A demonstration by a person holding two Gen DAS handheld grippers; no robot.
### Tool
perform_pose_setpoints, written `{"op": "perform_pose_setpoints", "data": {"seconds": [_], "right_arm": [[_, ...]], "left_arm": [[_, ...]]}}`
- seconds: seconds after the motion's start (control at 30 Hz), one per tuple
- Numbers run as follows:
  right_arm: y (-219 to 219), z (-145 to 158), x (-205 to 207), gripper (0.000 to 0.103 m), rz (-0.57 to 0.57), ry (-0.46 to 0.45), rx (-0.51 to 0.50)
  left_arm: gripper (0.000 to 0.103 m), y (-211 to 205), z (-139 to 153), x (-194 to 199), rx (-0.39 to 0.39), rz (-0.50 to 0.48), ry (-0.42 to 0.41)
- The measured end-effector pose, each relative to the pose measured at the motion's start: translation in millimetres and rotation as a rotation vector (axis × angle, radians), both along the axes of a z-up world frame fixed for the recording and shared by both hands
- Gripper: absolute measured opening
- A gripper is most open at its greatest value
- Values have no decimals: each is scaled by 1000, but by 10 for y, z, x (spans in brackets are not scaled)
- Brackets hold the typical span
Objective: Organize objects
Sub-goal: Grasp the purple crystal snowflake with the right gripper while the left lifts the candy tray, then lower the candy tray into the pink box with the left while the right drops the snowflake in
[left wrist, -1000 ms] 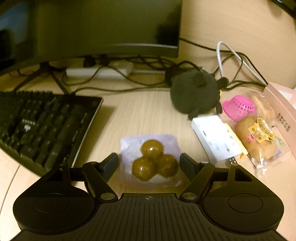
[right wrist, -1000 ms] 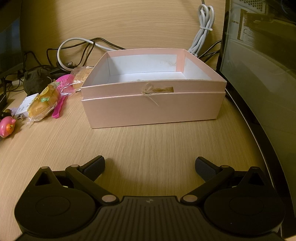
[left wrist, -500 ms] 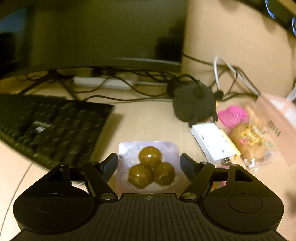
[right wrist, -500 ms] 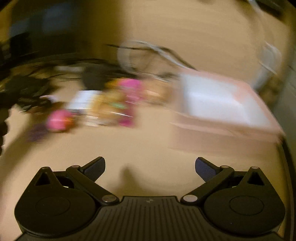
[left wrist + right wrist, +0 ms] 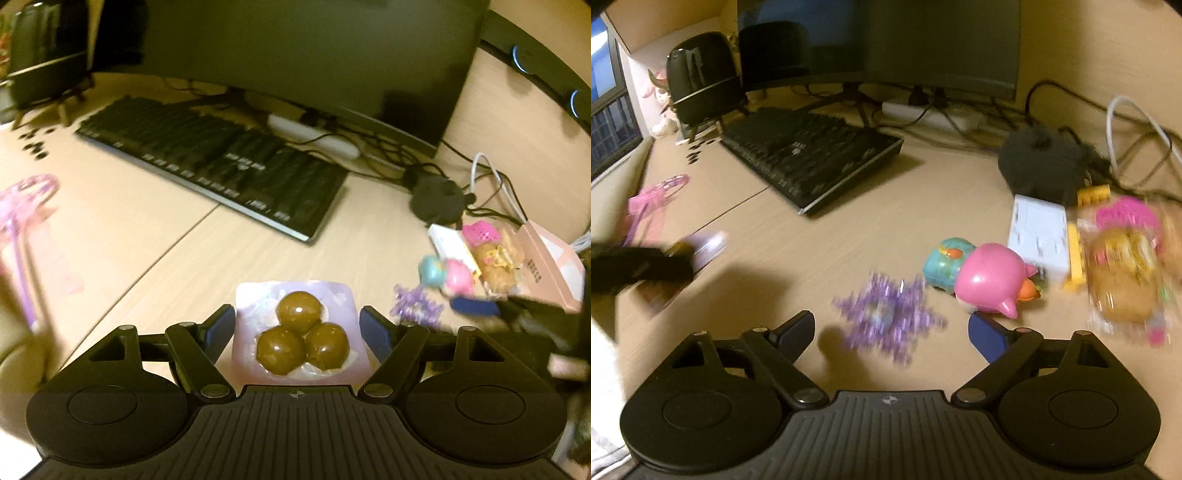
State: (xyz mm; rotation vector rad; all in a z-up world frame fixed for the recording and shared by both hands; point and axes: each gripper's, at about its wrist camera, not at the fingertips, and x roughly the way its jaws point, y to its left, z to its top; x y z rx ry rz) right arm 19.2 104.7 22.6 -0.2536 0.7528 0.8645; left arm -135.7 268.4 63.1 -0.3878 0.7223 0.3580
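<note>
Three glazed balls in a sealed tray (image 5: pixel 300 332), pinched at its sides by the left hand-held gripper (image 5: pixel 297 328) above the worktop (image 5: pixel 207 258), could slip free, while the right hand-held gripper (image 5: pixel 892 330), released, may snag the purple snowflake (image 5: pixel 888 314).

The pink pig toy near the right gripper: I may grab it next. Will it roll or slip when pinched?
The pink pig toy looks glossy and rounded, so the right gripper would probably slip off unless it closes across the widest part. It lies on its side against a teal toy, so a push may nudge both. It looks like hard plastic, likely stiff and light.
</note>
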Motion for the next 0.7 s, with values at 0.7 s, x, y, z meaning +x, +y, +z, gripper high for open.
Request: {"op": "perform_pose_setpoints", "data": {"seconds": [0.7], "right_arm": [[-2390,701,-596,54,-348,-216,-74]], "left_arm": [[80,-1848,284,773,-25,-528,-94]]}}
